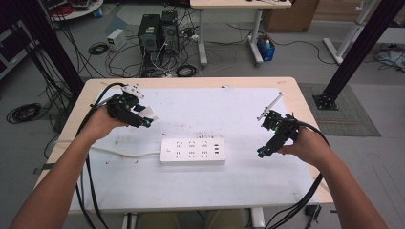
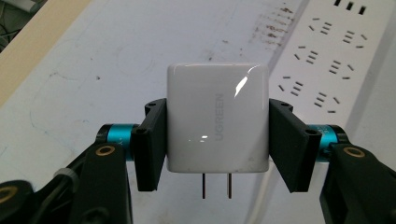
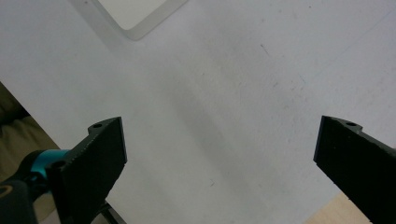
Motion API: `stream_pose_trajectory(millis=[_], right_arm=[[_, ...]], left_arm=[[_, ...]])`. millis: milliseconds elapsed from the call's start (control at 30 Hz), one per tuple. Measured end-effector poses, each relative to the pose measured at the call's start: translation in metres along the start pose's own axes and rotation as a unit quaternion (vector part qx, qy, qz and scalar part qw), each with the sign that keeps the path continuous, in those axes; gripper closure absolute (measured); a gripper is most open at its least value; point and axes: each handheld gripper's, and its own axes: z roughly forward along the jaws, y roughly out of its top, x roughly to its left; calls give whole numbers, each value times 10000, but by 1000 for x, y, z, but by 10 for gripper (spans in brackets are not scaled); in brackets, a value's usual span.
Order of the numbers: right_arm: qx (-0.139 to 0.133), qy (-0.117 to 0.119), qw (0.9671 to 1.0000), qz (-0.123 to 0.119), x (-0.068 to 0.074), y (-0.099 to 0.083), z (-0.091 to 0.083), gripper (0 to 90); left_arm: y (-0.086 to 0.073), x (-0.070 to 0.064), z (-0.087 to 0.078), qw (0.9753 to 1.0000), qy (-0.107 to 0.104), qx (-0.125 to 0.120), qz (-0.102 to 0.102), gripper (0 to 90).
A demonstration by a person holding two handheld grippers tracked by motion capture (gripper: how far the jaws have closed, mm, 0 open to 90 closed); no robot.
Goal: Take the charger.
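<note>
Now the left gripper (image 2: 217,140) pinches one white UGREEN charger (image 2: 217,123) by its two flat sides, and the two metal prongs (image 2: 215,185) point back toward the hand, away from the white power strip (image 1: 192,151). This power strip lies flat near the middle of the white table mat (image 1: 239,186), with its long axis going left to right, and its cord (image 1: 124,153) leaves from the left end. The charger is held above the mat, to the left of the strip and a little behind it, well apart from the sockets. I judge that the prongs must first turn down toward the strip before plugging. The right gripper (image 1: 270,138) hovers to the right of the strip, its jaws spread wide and holding nothing. The left hand is the nearer one for this work.
</note>
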Motion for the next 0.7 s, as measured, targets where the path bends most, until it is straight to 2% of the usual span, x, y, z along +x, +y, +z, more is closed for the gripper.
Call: stream_pose_trajectory(millis=[100,133,267,433,700], right_arm=[[1,11,10000,21,2,1,0,18],[-96,90,9999,-38,5,0,-1,18],[-127,107,9998,-78,7,1,-1,18],[-105,96,9998,-159,10,3,0,18],[-92,67,9999,-48,12,2,-1,18]], left_arm=[[-2,-7,-7,10000,45,0,50,426],[-4,-13,-15,10000,76,-33,44,426],[-7,-21,-29,9999,80,-13,120,426],[-10,-30,-32,9998,17,107,185,426],[-13,-40,-33,9990,-98,275,349,426]])
